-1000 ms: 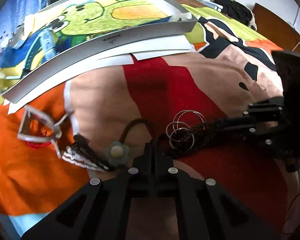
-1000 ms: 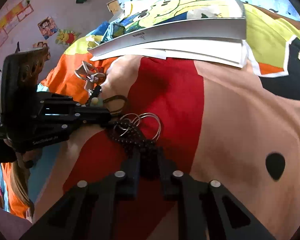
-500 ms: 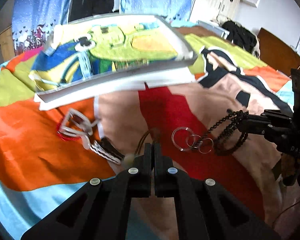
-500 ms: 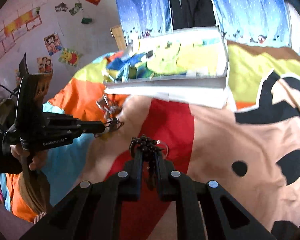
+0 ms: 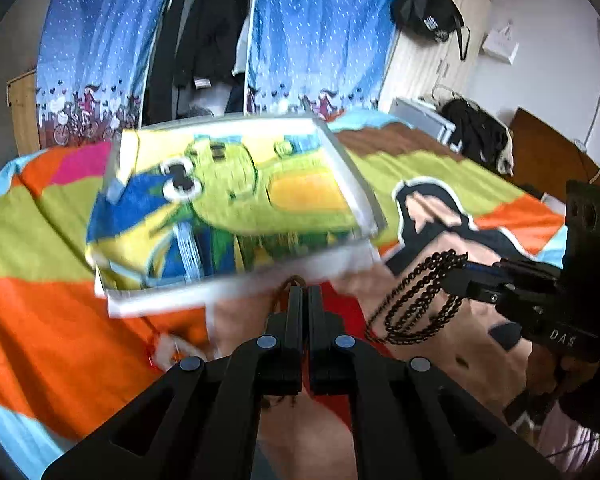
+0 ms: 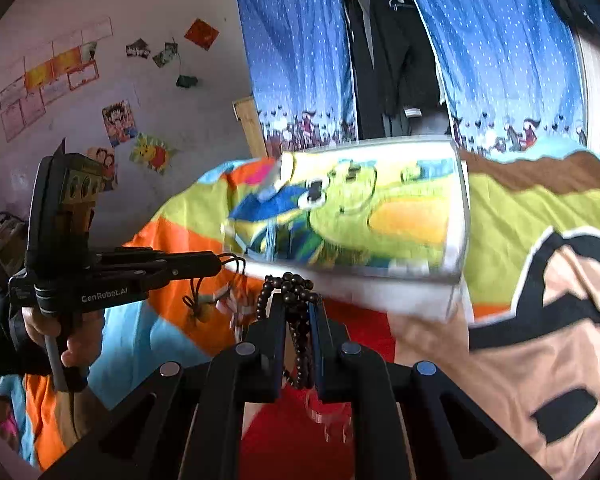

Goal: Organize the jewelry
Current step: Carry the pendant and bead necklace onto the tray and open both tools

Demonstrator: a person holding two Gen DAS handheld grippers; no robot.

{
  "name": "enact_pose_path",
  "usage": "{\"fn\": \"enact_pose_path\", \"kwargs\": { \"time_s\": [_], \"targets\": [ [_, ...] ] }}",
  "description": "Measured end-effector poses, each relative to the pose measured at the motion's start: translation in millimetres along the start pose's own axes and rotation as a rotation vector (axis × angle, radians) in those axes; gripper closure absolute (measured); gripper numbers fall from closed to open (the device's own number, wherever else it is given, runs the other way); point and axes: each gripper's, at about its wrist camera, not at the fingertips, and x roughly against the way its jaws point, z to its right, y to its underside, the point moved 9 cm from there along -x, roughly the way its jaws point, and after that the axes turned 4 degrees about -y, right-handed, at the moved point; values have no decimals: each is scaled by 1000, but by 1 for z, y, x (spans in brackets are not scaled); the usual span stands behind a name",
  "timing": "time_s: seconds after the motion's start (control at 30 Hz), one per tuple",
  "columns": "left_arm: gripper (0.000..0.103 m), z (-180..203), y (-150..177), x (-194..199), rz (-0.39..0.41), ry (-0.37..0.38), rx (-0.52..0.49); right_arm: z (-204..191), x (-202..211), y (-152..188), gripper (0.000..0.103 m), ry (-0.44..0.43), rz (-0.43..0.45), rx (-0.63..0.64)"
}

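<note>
Right wrist: bead string [image 6: 296, 320] hangs clamped between right claw [image 6: 296, 304] fingers.

The left gripper [image 5: 305, 300] is being held pressed together above the bedspread [image 5: 52, 312], a thin brown cord [image 5: 288, 281] being pinched at its tips. Right of it, a dark bead string [image 5: 416, 300] is being dangled from the right gripper [image 5: 460, 276]. Beyond it, a cartoon-printed box [image 5: 236, 200] is lying on the bedspread.

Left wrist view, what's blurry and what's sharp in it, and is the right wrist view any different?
Left wrist view: the green cartoon-print box and bedspread smear with motion, while the black gripper stays crisp. Right wrist view: same smear on the box; the dark beaded bracelet looks sharp.
</note>
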Motion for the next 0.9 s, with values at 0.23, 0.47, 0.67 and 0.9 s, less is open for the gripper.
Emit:
{"fn": "enact_pose_path", "kwargs": {
  "time_s": [0.23,0.47,0.67,0.9],
  "targets": [
    [102,-27,-56,-32,48,9,62,32,-38,-49,92,87,47,-8],
    [102,-50,-61,-89,6,22,135,76,-93,-51,92,153,-18,-55],
    [102,-64,-39,-124,-54,-18,154,101,-123,-26,92,207,-101,-67],
    [101,-73,-25,-146,-99,28,216,128,-131,-2,76,262,-159,-126]
  ]
}}
